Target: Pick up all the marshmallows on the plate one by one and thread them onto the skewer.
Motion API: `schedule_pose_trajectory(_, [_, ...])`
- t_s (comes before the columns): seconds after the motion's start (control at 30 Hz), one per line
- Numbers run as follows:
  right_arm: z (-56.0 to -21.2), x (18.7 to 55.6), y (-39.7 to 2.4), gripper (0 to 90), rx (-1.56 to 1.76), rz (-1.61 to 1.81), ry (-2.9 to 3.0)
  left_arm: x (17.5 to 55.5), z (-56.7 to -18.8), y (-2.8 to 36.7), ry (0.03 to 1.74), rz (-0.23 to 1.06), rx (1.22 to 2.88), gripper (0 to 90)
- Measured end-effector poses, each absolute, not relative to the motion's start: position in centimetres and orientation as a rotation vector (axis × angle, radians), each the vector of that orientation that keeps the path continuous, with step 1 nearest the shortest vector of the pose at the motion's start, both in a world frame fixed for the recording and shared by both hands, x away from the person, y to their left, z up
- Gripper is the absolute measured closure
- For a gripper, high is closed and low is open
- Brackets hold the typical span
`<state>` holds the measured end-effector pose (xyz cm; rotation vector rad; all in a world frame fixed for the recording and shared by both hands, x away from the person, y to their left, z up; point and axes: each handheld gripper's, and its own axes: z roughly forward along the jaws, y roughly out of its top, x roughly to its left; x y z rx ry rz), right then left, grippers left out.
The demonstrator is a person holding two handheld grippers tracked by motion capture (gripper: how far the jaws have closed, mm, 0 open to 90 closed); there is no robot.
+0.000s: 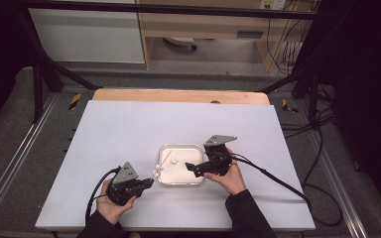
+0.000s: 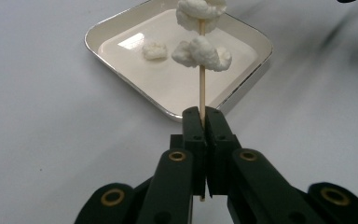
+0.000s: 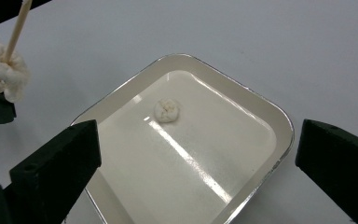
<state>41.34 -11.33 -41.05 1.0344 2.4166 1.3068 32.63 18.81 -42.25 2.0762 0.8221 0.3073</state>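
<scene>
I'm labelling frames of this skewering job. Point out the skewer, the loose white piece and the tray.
skewer (image 2: 202, 88): left gripper view, bare shaft.
loose white piece (image 3: 167, 110): right gripper view, its middle.
tray (image 3: 265, 105): right gripper view, rim.

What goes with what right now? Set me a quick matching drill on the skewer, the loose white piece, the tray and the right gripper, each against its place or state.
Things:
1. skewer
2. loose white piece
3. tray
4. right gripper

States:
A. jaws wide apart above the tray, nothing between them
B. lying alone on the tray floor
C. clamped in the left gripper, white pieces threaded on it
D. resting on the white table, between the two grippers

Pairs: 1-C, 2-B, 3-D, 4-A
</scene>
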Motion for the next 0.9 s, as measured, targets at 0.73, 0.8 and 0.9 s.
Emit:
schedule_pose_trajectory(0.73, [-42.2,43.9,-6.6,8.8,0.999,1.215,2.455,32.8,-42.3,19.1,0.835,0.31,2.062,88.5])
schedule_pose_trajectory(0.8, [-42.4,44.0,-6.2,11.0,0.987,1.209,2.464,32.8,-42.4,19.2,0.837,0.312,2.063,88.5])
schedule_pose_trajectory(0.9, [-42.7,44.2,-5.8,16.8,0.977,1.225,2.468,32.8,-42.4,19.2,0.844,0.31,2.062,88.5])
